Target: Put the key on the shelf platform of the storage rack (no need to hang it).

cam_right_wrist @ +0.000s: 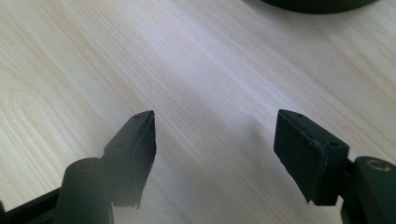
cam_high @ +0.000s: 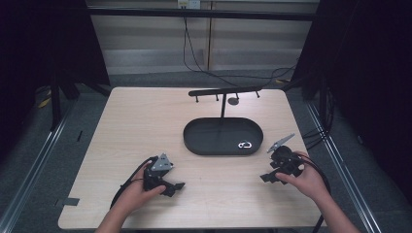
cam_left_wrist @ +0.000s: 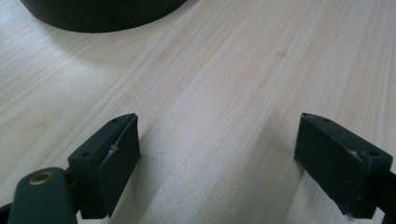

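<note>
Both the left gripper (cam_high: 176,186) and right gripper (cam_high: 266,177) rest spread and empty low in the frame, while a small silvery thing, perhaps a clasp (cam_high: 244,144), lying in the central black tray (cam_high: 199,132), could slip from a wide pinch.

1. Light wood-grain rectangular table (cam_high: 145,121), pale laminate top.
2. Black oval tray (cam_high: 199,138) with a thin upright hanger stand (cam_high: 223,92) sits on it, ahead of both grippers and between them.
3. Bare wood under each gripper's jaws.
</note>
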